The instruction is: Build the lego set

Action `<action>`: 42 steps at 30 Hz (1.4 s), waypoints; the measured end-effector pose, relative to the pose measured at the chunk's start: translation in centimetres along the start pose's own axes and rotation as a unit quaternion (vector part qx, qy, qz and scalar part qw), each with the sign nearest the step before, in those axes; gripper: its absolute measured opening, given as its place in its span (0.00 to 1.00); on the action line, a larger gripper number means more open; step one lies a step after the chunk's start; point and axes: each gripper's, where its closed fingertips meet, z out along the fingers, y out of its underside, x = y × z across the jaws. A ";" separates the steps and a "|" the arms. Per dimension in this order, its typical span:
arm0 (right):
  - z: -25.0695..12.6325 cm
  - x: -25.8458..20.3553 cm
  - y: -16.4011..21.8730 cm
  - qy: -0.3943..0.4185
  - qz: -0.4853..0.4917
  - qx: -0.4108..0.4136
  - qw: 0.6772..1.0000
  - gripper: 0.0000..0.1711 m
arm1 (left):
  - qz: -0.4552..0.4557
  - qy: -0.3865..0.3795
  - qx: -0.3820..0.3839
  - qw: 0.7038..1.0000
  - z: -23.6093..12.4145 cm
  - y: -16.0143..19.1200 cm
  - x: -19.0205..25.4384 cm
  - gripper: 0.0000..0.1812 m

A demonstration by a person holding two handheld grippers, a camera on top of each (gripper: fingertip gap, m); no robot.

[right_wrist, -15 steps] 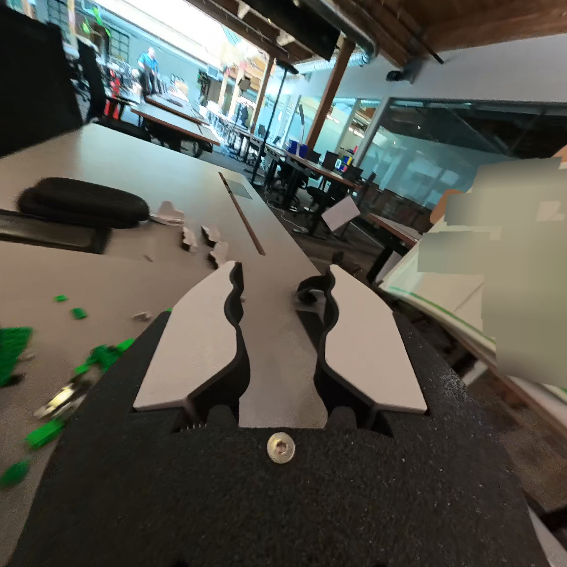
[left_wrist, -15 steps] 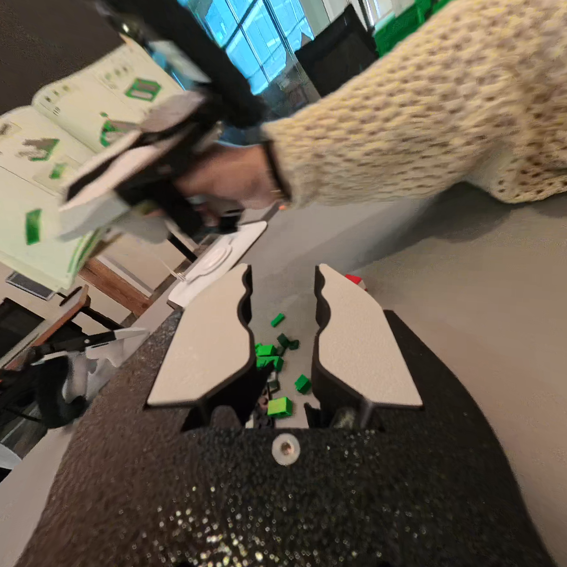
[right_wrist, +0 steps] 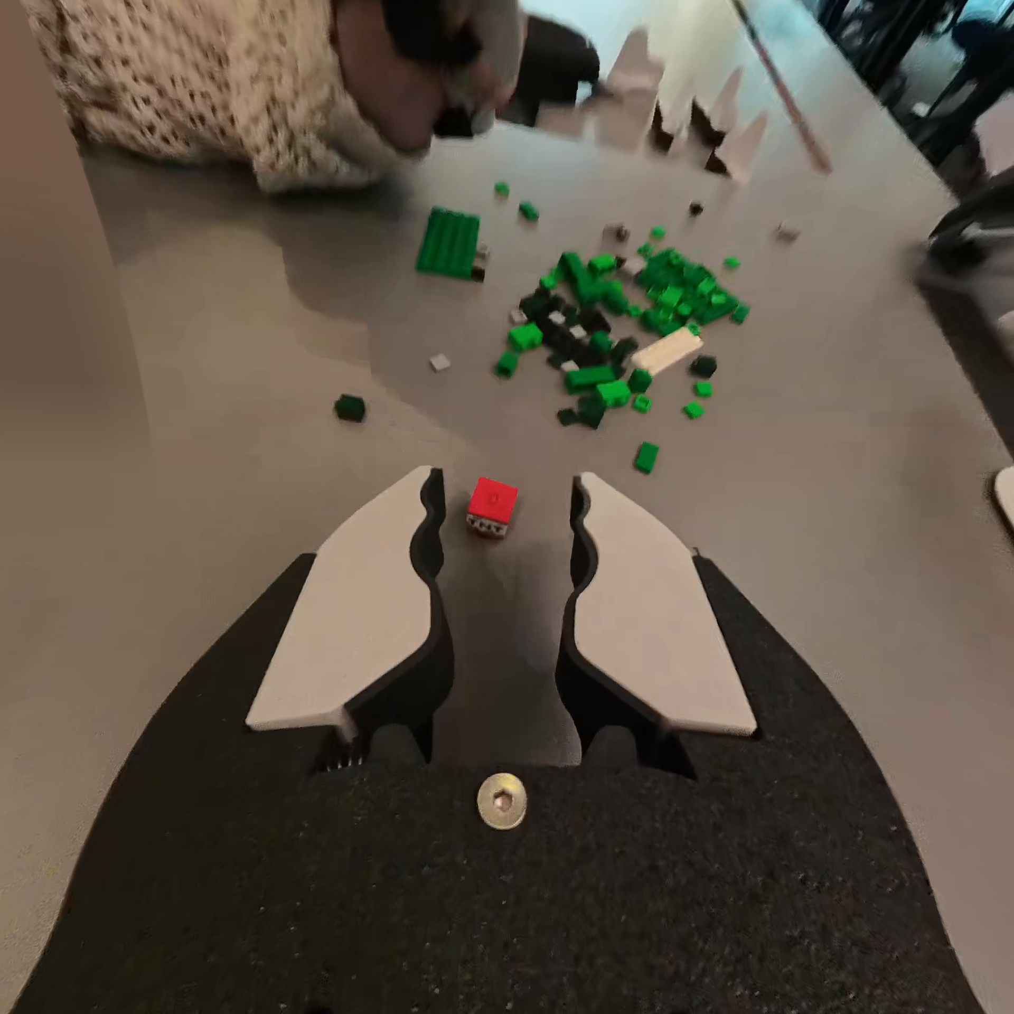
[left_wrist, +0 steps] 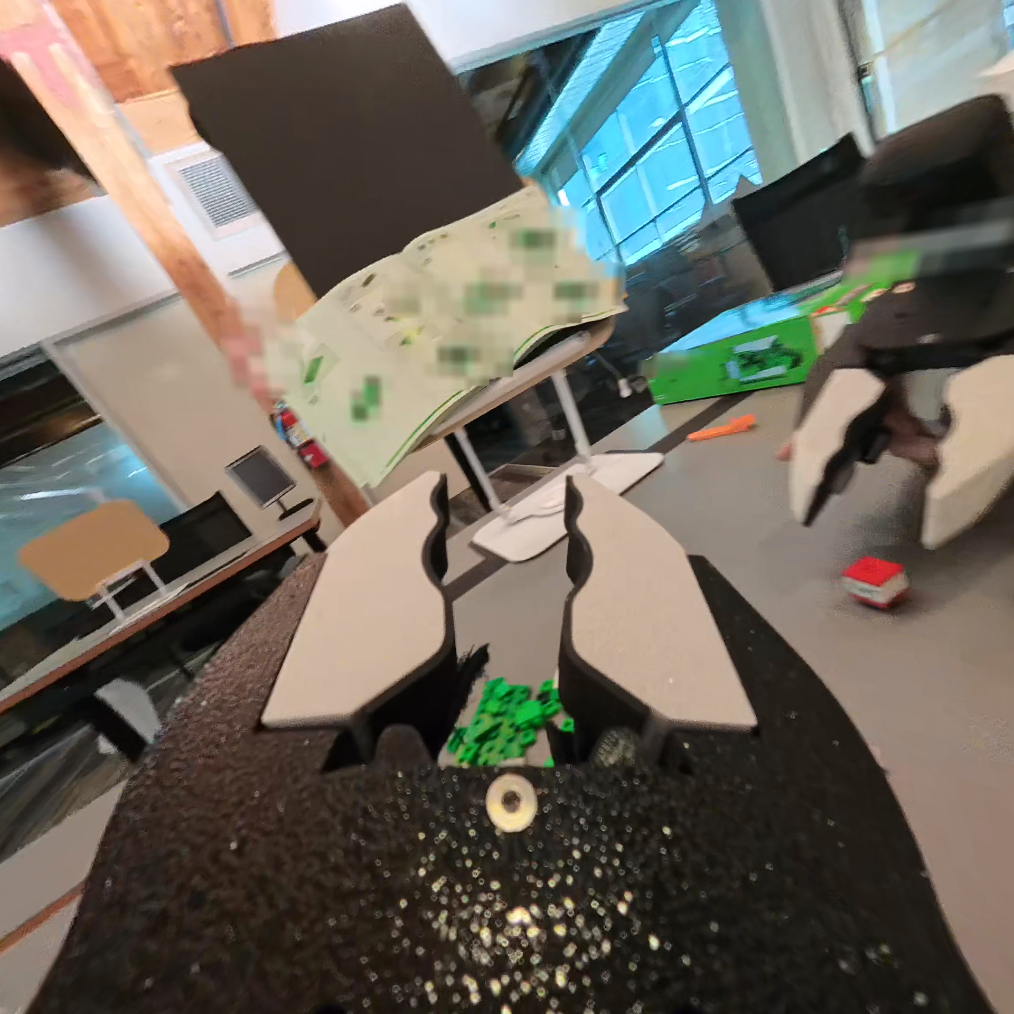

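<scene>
Grey counter (left_wrist: 823,686) noted. White stand base (left_wrist: 570,505) rests on it. Fire extinguisher (left_wrist: 299,433) beside wooden post (left_wrist: 164,230). Small monitor (left_wrist: 260,477) on neighbouring desk (left_wrist: 164,592).

Red cube (right_wrist: 492,511) between parted fingers (right_wrist: 362,603)

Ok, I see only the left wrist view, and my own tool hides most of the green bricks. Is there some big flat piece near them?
Observer: Yes. A flat green ridged plate lies apart from the pile of green and black bricks, on its left.
Operator: And the red cube, is it lined up with the right tool?
Observer: The small red cube with a white band shows between the fingertips of the open right tool, closer to the left one.
Operator: Any light piece in the pile?
Observer: One long white brick lies at its near right edge.
</scene>
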 end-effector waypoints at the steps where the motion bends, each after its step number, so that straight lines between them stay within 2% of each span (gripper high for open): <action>1: 0.2 -0.1 0.3 -0.004 -0.002 -0.012 1.000 0.24 | -0.006 -0.014 -0.007 1.000 -0.1 0.5 -1.1 0.22; 3: 0.5 -0.3 0.8 -0.006 -0.001 -0.033 0.999 0.21 | -0.023 -0.032 -0.016 0.999 -0.5 1.4 -2.8 0.22; 7: 1.1 -1.0 1.7 -0.030 0.025 -0.075 0.996 0.21 | -0.042 -0.046 -0.026 0.998 -0.8 2.4 -4.2 0.22; 10: 1.4 -0.8 2.5 -0.019 0.018 -0.105 0.994 0.10 | -0.051 -0.040 -0.030 0.997 -0.8 2.6 -4.1 0.22; 12: 1.5 -0.6 2.4 -0.007 0.015 -0.104 0.994 0.10 | -0.051 -0.033 -0.033 0.998 -0.7 2.7 -3.7 0.22; 14: 1.3 0.6 2.6 0.028 0.017 -0.104 0.994 0.10 | -0.045 -0.027 -0.034 0.998 -0.7 2.7 -3.3 0.22; 16: 0.6 3.2 3.2 0.103 0.024 -0.118 0.987 0.10 | -0.041 -0.020 -0.037 0.998 -0.6 2.7 -2.9 0.22; 18: -0.7 5.9 4.1 0.187 0.039 -0.138 0.972 0.10 | -0.037 -0.016 -0.040 0.998 -0.5 2.8 -2.6 0.22; 20: -2.0 7.5 5.0 0.236 0.064 -0.157 0.957 0.10 | -0.035 -0.014 -0.045 0.998 -0.5 2.9 -2.5 0.22; 27: -2.7 8.4 5.9 0.250 0.120 -0.147 0.950 0.10 | -0.050 -0.020 -0.053 0.997 -0.5 3.3 -3.1 0.22; 28: -2.7 8.5 5.7 0.252 0.125 -0.136 0.950 0.13 | -0.052 -0.022 -0.054 0.997 -0.6 3.3 -3.3 0.22; 30: -3.2 8.9 5.3 0.275 0.136 -0.118 0.944 0.32 | -0.049 -0.025 -0.058 0.997 -0.6 3.5 -3.8 0.23; 31: -3.7 9.1 4.8 0.292 0.134 -0.097 0.942 0.35 | -0.045 -0.028 -0.063 0.997 -0.7 3.6 -4.3 0.24; 34: -5.8 8.9 1.7 0.364 0.067 0.001 0.929 0.32 | -0.050 -0.018 -0.083 0.995 -1.2 4.3 -5.8 0.26; 36: -6.6 7.5 0.1 0.386 0.015 0.041 0.921 0.28 | -0.071 0.031 -0.103 0.992 -1.6 5.0 -5.8 0.26; 38: -6.6 5.8 -0.9 0.384 -0.017 0.065 0.921 0.25 | -0.102 0.124 -0.136 0.978 -2.3 5.9 -4.4 0.27; 39: -6.4 5.0 -1.2 0.376 -0.027 0.072 0.924 0.24 | -0.120 0.180 -0.159 0.963 -2.9 6.5 -3.2 0.26; 42: -5.8 3.7 -1.8 0.359 -0.047 0.083 0.929 0.22 | -0.163 0.354 -0.237 0.890 -6.1 7.8 1.1 0.31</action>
